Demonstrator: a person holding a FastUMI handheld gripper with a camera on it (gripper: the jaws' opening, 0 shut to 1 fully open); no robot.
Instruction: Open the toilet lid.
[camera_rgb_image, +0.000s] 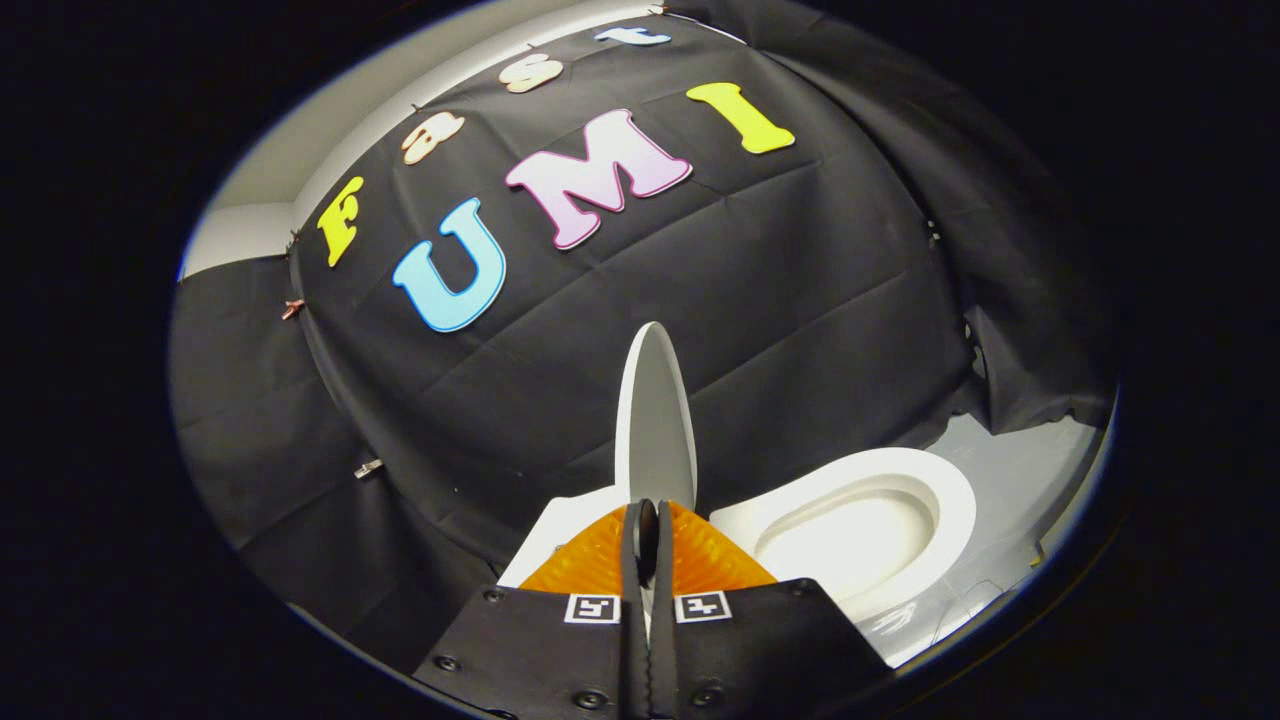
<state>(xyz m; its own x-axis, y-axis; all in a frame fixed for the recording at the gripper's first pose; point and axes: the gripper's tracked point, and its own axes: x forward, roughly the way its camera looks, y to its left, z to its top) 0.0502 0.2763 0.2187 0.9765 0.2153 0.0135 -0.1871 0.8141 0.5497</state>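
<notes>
Your gripper (646, 520) has its two fingers drawn almost together, and the thin edge of the toilet lid (655, 420) runs down into the narrow slot between them. The gap is so tight that both fingers (600, 560) appear to press on the lid, one on each face, though the actual contact is hidden behind the finger bodies, so you cannot confirm how firm the hold is.

You see the lid almost edge-on: a slim pale blade with a rounded top, standing close to upright, its long axis running from your fingertips up toward the black cloth wall (800, 300). Its lower part and the hinge are covered by the fingers, so where it joins the toilet is not visible.

The toilet seat (955, 500) lies uncovered just beside and beyond the fingers on the right side, an oval ring with the bowl (850, 545) open inside it; its near end is cut off by the gripper body. On the other side of the fingers, a white flat patch (545, 535) pokes out; whether it is the tank or the toilet's back edge is hard to make out.

The view is tilted, so your gripper is rolled, fingers pointing forward and slightly down at the lid's edge. Pale floor (1020, 460) shows beyond the seat, below the hem of the cloth.
</notes>
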